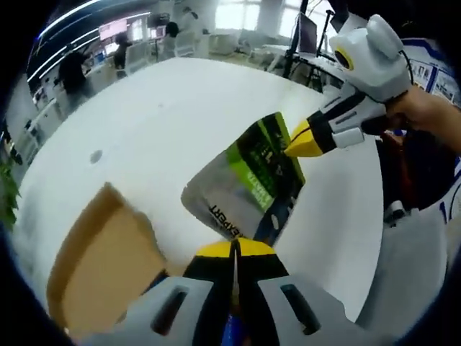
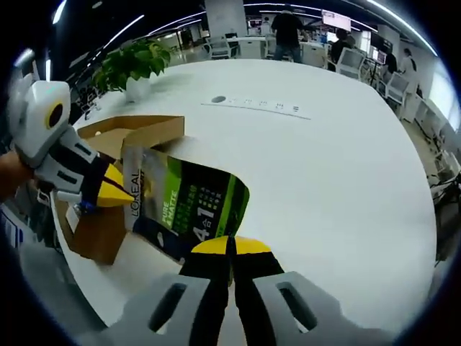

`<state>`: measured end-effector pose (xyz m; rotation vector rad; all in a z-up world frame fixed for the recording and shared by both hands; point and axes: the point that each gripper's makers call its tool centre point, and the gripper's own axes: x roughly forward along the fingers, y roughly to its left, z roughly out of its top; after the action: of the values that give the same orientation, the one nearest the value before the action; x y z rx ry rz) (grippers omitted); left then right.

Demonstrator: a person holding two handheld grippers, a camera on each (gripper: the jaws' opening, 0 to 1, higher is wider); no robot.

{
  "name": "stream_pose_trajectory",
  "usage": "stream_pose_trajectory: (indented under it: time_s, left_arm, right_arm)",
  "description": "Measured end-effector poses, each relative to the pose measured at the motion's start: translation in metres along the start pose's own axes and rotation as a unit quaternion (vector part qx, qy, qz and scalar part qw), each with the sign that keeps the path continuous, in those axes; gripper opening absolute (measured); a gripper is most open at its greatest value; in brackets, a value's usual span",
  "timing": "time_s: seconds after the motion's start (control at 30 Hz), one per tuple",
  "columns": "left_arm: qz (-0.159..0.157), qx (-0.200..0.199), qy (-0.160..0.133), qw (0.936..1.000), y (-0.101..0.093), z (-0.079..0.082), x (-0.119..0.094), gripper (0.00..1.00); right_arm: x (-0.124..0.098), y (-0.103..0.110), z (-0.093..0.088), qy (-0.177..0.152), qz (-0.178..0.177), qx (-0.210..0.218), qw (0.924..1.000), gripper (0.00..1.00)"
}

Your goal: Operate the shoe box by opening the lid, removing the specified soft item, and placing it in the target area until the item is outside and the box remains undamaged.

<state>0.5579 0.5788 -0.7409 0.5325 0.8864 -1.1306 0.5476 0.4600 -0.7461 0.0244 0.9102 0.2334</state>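
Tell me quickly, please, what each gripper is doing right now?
Left gripper: shut on the pouch, at one edge.
Right gripper: shut on the pouch's opposite edge.

Grippers: two, left gripper [image 1: 235, 247] and right gripper [image 2: 231, 245]. Pouch [image 2: 189, 207]: one (green, silver, dark blue). Cardboard box [image 2: 122, 144]: one, open. Table [image 2: 324, 166]: one, white. Potted plant [image 2: 133, 63]: one.

left claw [image 1: 235, 249] pinches pouch [image 1: 241, 184] | right claw [image 1: 297, 140] grips top | box [image 1: 101, 263] beside
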Motion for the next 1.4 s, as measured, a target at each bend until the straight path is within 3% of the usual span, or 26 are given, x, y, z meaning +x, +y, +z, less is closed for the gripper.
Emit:
stream_pose_trajectory:
  time_s: [0.3,0.5,0.63,1.0,1.2,1.4]
  left_arm:
    - [-0.013,0.024,0.043,0.9987,0.000,-0.008,0.017,0.00]
    - [-0.009,0.045,0.050,0.9977,0.004,-0.003,0.017,0.00]
    - [-0.004,0.085,0.063,0.9944,0.000,-0.002,0.020,0.00]
    - [-0.007,0.133,0.087,0.9873,-0.001,-0.008,0.034,0.00]
    - [-0.003,0.171,0.103,0.9799,0.000,-0.012,0.042,0.00]
    - [0.000,0.183,0.108,0.9771,0.002,-0.014,0.047,0.00]
  right_arm:
    - [0.016,-0.007,-0.009,0.009,0.001,0.011,0.9999,0.00]
    - [0.022,-0.010,-0.008,0.007,0.002,0.021,0.9997,0.00]
    - [0.025,-0.012,-0.010,0.009,0.002,0.025,0.9996,0.00]
    - [0.031,-0.016,-0.017,0.013,-0.001,0.041,0.9991,0.00]
    - [0.036,-0.016,-0.020,0.013,-0.002,0.049,0.9987,0.00]
    - [0.041,-0.018,-0.021,0.012,-0.005,0.055,0.9984,0.00]
